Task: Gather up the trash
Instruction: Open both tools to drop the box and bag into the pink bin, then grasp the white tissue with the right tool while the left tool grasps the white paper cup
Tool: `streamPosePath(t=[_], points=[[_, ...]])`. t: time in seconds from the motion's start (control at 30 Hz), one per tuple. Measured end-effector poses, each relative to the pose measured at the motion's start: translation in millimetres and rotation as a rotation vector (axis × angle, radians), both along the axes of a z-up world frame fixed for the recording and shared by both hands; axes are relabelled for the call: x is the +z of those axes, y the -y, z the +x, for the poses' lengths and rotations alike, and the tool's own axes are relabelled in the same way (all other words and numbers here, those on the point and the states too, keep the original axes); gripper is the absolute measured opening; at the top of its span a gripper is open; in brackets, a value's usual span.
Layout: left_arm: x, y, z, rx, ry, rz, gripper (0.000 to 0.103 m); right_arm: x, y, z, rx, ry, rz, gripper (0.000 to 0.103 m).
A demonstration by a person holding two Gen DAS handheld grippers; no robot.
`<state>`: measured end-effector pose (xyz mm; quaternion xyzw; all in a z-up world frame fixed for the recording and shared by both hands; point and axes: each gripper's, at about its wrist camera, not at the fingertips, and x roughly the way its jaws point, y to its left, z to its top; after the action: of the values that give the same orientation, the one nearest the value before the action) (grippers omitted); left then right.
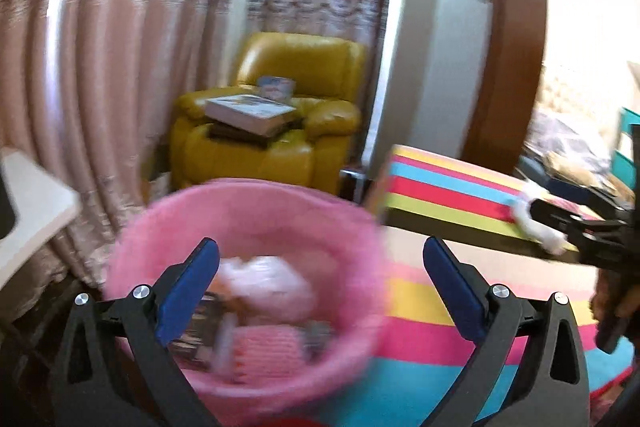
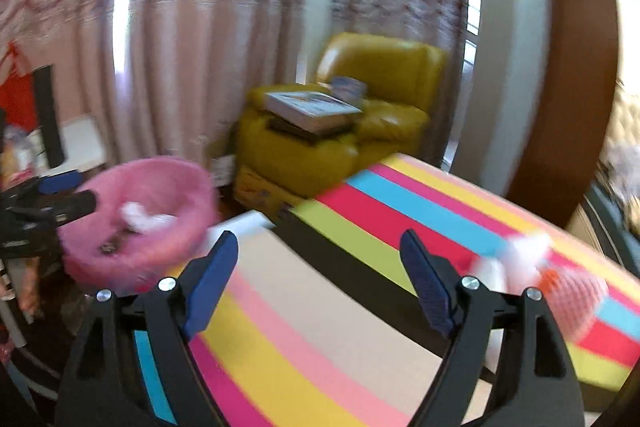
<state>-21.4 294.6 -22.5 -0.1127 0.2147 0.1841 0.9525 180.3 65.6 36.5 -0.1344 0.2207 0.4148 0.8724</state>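
A pink basket (image 1: 248,227) stands at the striped table's left end, holding crumpled white paper (image 1: 264,283), a pink foam net (image 1: 268,347) and a dark wrapper. My left gripper (image 1: 320,247) hovers open just before the basket, nothing between its blue pads. In the right wrist view the same basket (image 2: 160,187) is at the left, with the left gripper (image 2: 68,195) at its near rim. My right gripper (image 2: 318,243) is open over the striped table (image 2: 320,327) and holds nothing. To its right lie a white paper wad (image 2: 520,255) and a pink net (image 2: 576,295).
A yellow armchair (image 1: 272,115) with stacked books (image 1: 248,115) stands behind the table, against pink curtains (image 1: 120,47). A brown wooden frame (image 1: 516,47) rises at the right. A white shelf corner (image 1: 36,203) juts in at the left. Both views are motion-blurred.
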Motion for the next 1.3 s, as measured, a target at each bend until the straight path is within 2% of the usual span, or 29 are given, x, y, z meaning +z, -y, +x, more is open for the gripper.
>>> streamPosePath(t=[0.2,0.33,0.4,0.47,0.57,0.67,0.8,0.97,1.07,1.13,1.2,1.3], points=[[-10.6,76.2,62.0,-0.193,-0.058,0.027,0.096,-26.2,78.2,47.9,-0.173,-0.042,-0.009,0.080],[-24.1,113.9,100.4,-0.278,-0.108,0.017,0.096,-42.6,107.2,74.7,-0.250,-0.071,-0.035,0.080],[-30.0,126.4,116.3,-0.301,-0.122,0.006,0.096,-50.2,118.3,88.0,-0.276,-0.123,-0.039,0.080],[-36.7,133.9,126.2,-0.304,-0.143,0.015,0.096,-52.8,128.5,95.8,-0.296,-0.143,-0.019,0.081],[-44.1,136.1,135.1,-0.282,-0.197,0.027,0.096,-55.8,126.2,103.5,-0.307,-0.134,-0.053,0.081],[-45.3,126.6,133.0,-0.282,-0.182,-0.025,0.096,-62.2,116.9,109.2,-0.305,-0.155,-0.093,0.081],[-53.0,106.9,137.0,-0.231,-0.197,-0.139,0.096,-64.5,101.5,116.7,-0.305,-0.177,-0.137,0.081],[-52.3,108.7,135.4,-0.238,-0.193,-0.127,0.096,-75.0,85.6,123.3,-0.294,-0.200,-0.226,0.079],[-53.0,110.5,137.8,-0.217,-0.213,-0.111,0.096,-75.4,81.3,120.3,-0.287,-0.181,-0.244,0.058],[-52.1,113.0,138.4,-0.218,-0.218,-0.097,0.096,-73.7,82.0,118.7,-0.286,-0.171,-0.241,0.032],[-51.4,114.1,138.2,-0.214,-0.220,-0.085,0.096,-70.3,86.9,113.9,-0.298,-0.150,-0.218,0.026],[-48.7,114.5,136.3,-0.211,-0.206,-0.071,0.096,-61.6,101.2,103.3,-0.323,-0.106,-0.158,0.023]])
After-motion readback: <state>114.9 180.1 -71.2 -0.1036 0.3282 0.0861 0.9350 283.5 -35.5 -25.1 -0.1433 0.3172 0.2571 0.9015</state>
